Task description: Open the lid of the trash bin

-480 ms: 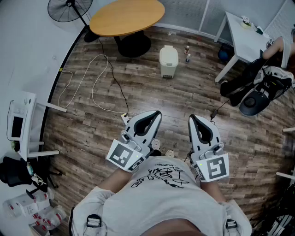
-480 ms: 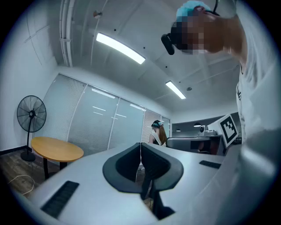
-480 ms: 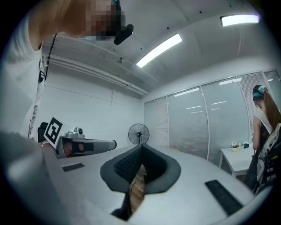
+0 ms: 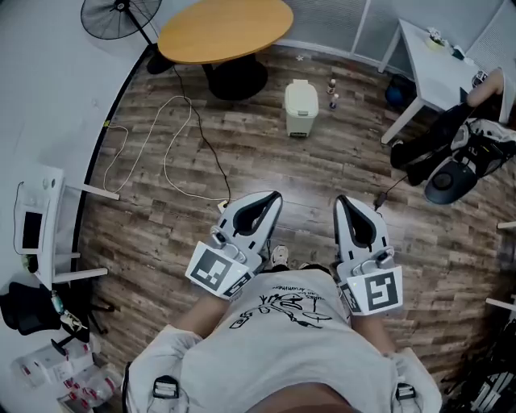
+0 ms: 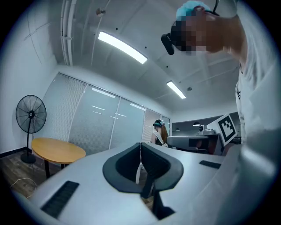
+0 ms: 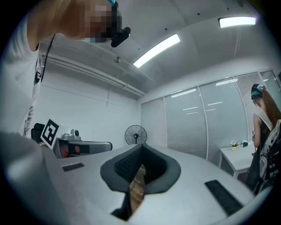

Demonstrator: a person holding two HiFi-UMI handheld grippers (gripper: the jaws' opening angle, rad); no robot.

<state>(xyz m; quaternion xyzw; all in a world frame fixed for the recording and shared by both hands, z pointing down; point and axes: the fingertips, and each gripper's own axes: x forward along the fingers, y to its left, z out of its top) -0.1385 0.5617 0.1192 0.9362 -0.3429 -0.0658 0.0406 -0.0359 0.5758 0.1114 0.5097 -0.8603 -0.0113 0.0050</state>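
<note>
1. Jaws on both tools are clenched with nothing between them: the left gripper point(image 4: 272, 200) and the right gripper point(image 4: 345, 206) sit low in the head view, held close to the person's chest (each gripper view shows its tips meeting on empty air).
2. Well apart from them, toward the upper middle of the frame, stands the trash bin point(image 4: 301, 106), upright on the floor, its lid point(image 4: 301, 91) down.
3. It lies ahead of the gap between the two grippers, so neither hand looks clearly nearer; I judge a walk forward comes before any reach.
4. Which edge of the lid is hinged cannot be told from here.
5. Wood-plank floor point(image 4: 242, 153) carries a looping cable point(image 4: 173, 153); a round table point(image 4: 226, 28) and a fan point(image 4: 121, 16) stand at upper left.
</note>
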